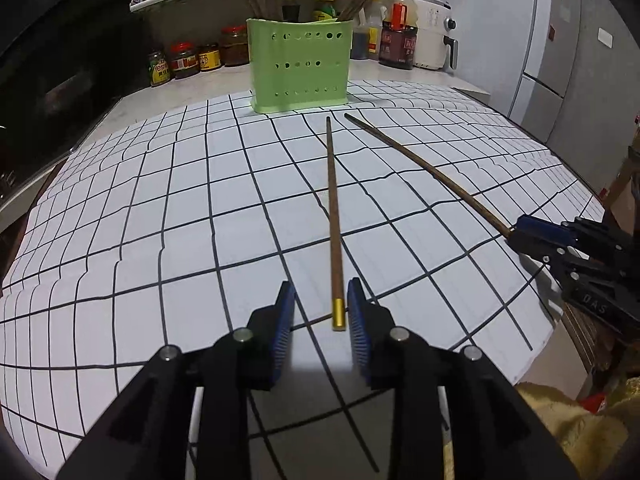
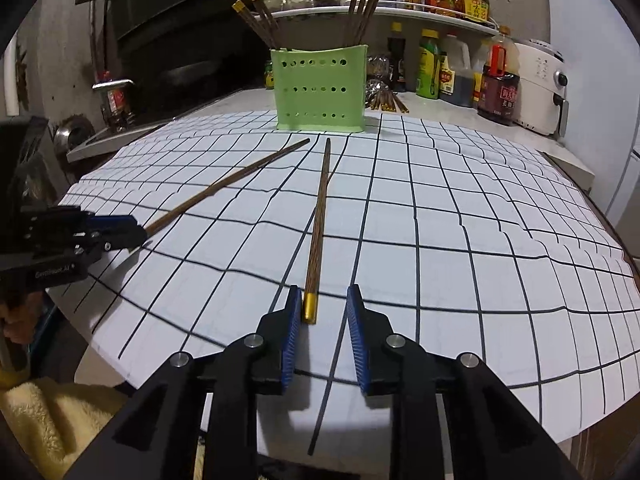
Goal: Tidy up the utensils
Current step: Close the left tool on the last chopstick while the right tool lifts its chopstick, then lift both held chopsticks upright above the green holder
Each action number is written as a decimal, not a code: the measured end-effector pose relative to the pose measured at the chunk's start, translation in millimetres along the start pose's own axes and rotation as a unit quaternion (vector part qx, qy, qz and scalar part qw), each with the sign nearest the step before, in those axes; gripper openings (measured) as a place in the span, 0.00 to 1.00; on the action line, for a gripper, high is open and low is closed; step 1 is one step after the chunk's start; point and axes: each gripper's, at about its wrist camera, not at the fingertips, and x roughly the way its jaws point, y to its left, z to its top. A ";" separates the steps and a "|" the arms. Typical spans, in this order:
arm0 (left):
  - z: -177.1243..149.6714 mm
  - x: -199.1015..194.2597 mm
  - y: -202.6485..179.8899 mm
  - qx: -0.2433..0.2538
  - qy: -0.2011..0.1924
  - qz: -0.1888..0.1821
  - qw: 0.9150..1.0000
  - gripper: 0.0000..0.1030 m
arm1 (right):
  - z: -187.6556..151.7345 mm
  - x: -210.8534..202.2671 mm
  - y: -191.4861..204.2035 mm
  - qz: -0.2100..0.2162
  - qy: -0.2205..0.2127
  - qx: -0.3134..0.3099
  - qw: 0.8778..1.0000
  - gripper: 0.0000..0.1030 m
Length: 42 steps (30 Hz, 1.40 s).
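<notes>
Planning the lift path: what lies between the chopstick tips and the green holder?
Only bare grid mat separates the chopsticks from the holder, clearest in the right wrist view.

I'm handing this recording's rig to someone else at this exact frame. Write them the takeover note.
Left gripper: open, straddling the gold-capped end of the left chopstick, which lies flat on the grid mat; nothing is gripped.
Right gripper: open, around the gold cap of the right chopstick, also flat on the mat.
The two chopsticks' tips nearly converge in front of the green holder.
Done: several chopsticks already stand in the holder.
Left: close on each chopstick, lift it and drop it into the holder.
</notes>
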 end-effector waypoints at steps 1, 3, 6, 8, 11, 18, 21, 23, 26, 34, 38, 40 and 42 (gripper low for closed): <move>-0.3 0.0 -1.2 0.000 -0.001 0.003 1.000 0.26 | 0.3 1.1 0.7 -0.003 -0.003 -0.003 1.000 0.24; -1.7 -0.3 -4.1 0.002 -0.003 0.009 1.000 0.26 | 1.0 2.7 3.9 -0.009 -0.007 -0.011 1.000 0.23; -0.6 1.8 -8.1 0.012 -0.006 0.019 1.000 0.26 | 3.2 5.3 5.3 -0.011 -0.010 -0.015 1.000 0.23; 0.5 3.8 -11.9 0.021 -0.007 0.024 0.999 0.26 | 4.2 6.6 4.3 -0.009 -0.011 -0.012 1.000 0.23; 1.8 4.6 -16.3 0.030 -0.005 0.035 0.999 0.26 | 4.5 6.8 3.4 -0.007 -0.011 -0.013 1.000 0.23; -1.0 1.2 -36.1 0.082 0.011 0.054 0.995 0.07 | 3.0 5.5 10.9 -0.004 -0.011 -0.034 0.999 0.09; 0.1 -0.9 -25.6 0.057 0.008 0.029 0.998 0.07 | 2.8 3.9 12.2 -0.003 -0.007 -0.032 0.999 0.07; 1.5 -4.6 -16.3 0.031 0.001 0.008 0.999 0.07 | 3.8 2.2 3.4 0.017 -0.002 -0.003 1.000 0.07; 9.2 -24.5 -3.8 0.012 -0.044 0.005 0.999 0.07 | 10.2 -9.2 -8.0 0.035 -0.014 0.030 0.999 0.07; 43.5 -95.2 25.0 -0.027 -0.186 0.007 0.982 0.07 | 57.3 -66.7 -17.0 0.049 -0.104 0.050 0.992 0.07; 66.6 -128.7 29.7 -0.026 -0.247 0.010 0.969 0.07 | 92.7 -92.7 -17.3 0.039 -0.153 0.047 0.986 0.07; 76.6 -137.7 33.5 -0.029 -0.264 0.011 0.964 0.07 | 111.0 -102.9 -18.1 0.031 -0.174 0.045 0.983 0.07; 83.8 -147.1 36.7 -0.036 -0.279 0.011 0.959 0.07 | 127.6 -111.5 -19.1 0.020 -0.193 0.041 0.980 0.07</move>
